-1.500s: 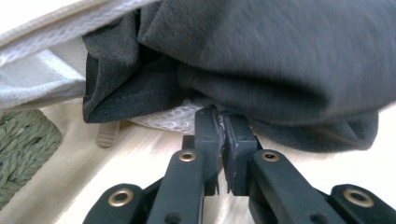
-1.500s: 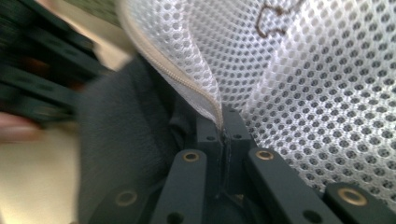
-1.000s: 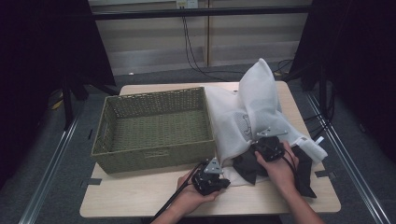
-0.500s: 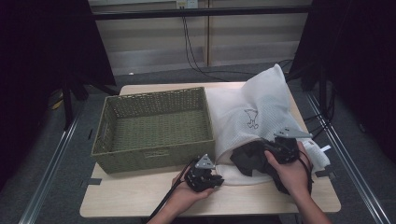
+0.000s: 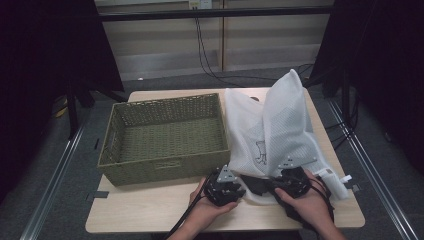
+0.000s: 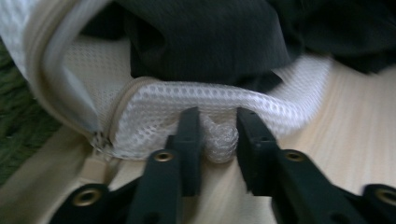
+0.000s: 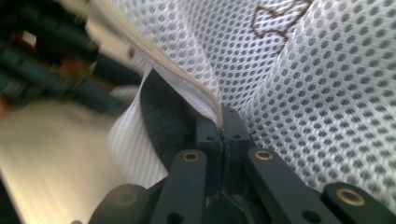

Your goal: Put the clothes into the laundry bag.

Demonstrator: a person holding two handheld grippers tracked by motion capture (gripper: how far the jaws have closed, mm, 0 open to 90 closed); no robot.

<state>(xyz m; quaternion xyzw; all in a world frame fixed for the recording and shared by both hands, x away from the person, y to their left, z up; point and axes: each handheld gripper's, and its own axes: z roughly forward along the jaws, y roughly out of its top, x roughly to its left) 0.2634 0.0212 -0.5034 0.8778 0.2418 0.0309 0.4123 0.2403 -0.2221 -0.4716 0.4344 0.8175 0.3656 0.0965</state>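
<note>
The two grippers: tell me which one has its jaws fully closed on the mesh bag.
The right gripper: its jaws meet on the mesh bag's zipper edge. The left gripper has a gap between its jaws, with bunched mesh in it.

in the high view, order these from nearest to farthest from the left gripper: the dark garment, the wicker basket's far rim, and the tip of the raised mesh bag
From the left gripper:
1. Dark garment, just to its right at the bag's mouth.
2. Wicker basket's far rim, beyond it to the left.
3. Raised tip of the mesh bag, up and right.

Dim, dark-edged high view; gripper views soft, blurred nearby.
</note>
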